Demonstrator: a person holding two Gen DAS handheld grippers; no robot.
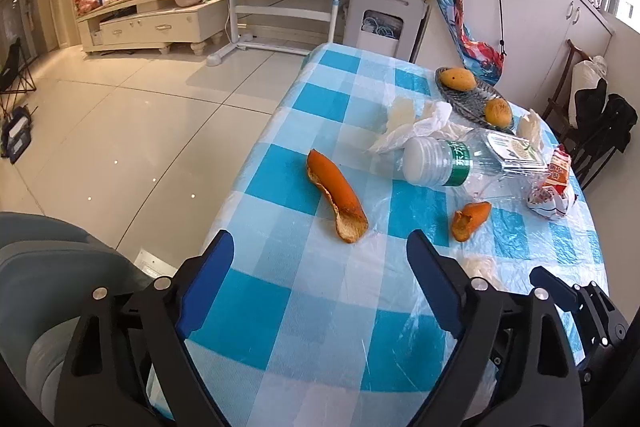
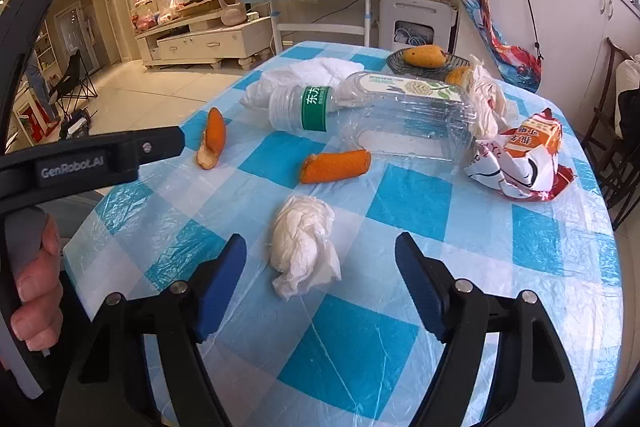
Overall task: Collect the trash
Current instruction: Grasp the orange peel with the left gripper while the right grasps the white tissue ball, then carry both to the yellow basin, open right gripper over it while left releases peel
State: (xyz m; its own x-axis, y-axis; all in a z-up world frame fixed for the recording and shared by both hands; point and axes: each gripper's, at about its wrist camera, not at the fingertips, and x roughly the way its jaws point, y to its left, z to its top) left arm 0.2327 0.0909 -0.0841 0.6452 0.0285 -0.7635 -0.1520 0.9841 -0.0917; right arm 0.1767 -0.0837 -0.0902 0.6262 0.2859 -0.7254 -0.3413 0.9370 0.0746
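On the blue-checked table my left gripper is open, and a long orange peel lies just beyond its fingertips. A smaller peel lies to the right. In the right wrist view my right gripper is open, with a crumpled white tissue lying between its fingertips; the pads do not touch it. Past the tissue are the two peels, a green-labelled plastic bottle on its side, a clear plastic box and a crumpled snack wrapper.
A dark plate with fruit sits at the table's far side, with more white tissue beside it. The table edge drops to tiled floor on the left. Dark chairs stand on the right. A hand holds the left gripper's handle.
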